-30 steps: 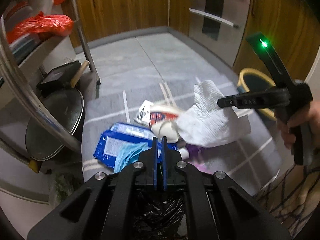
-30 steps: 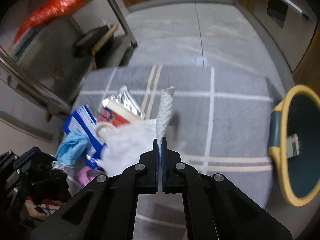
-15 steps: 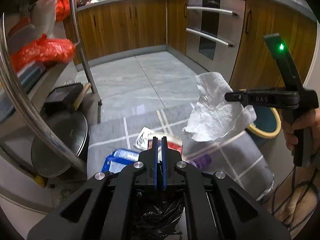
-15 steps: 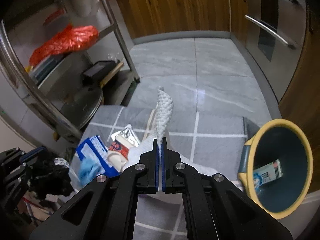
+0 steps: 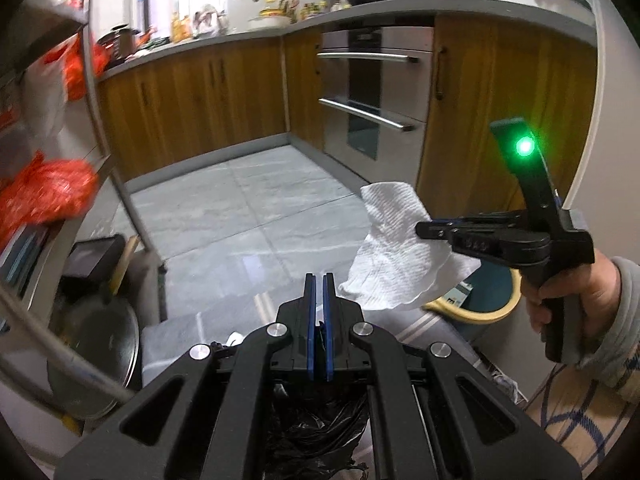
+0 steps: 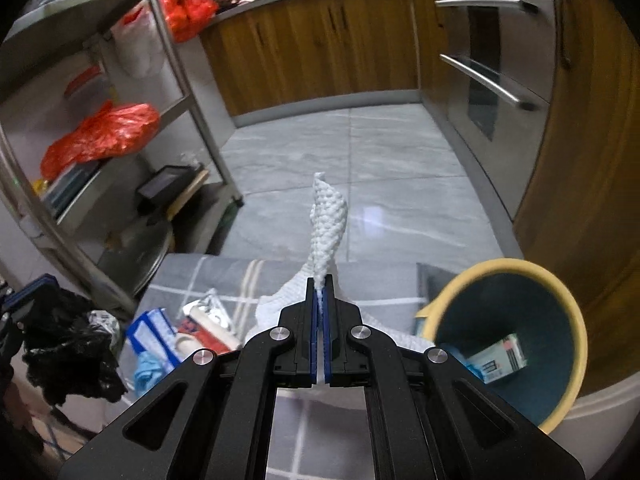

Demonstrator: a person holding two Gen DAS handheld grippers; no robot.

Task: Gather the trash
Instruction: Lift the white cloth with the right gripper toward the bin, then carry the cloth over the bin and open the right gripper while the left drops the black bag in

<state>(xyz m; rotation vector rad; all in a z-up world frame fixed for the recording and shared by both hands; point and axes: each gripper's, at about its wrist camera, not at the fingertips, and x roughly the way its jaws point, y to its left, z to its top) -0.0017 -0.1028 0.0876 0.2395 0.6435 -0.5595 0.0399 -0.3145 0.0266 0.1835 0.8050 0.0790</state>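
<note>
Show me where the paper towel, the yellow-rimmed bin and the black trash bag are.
paper towel point(image 5: 400, 252), left wrist view, middle of the hanging sheet.
yellow-rimmed bin point(image 6: 578, 344), right wrist view, right side of its rim.
black trash bag point(image 6: 68, 356), right wrist view, crumpled middle.

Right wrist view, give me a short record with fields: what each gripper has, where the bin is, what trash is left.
right gripper: shut on paper towel, lifted off the mat
left gripper: shut on black trash bag
bin: yellow rim, tilted, right of the grey mat, a small carton inside
trash left on mat: blue packet, red-and-white wrapper
</note>
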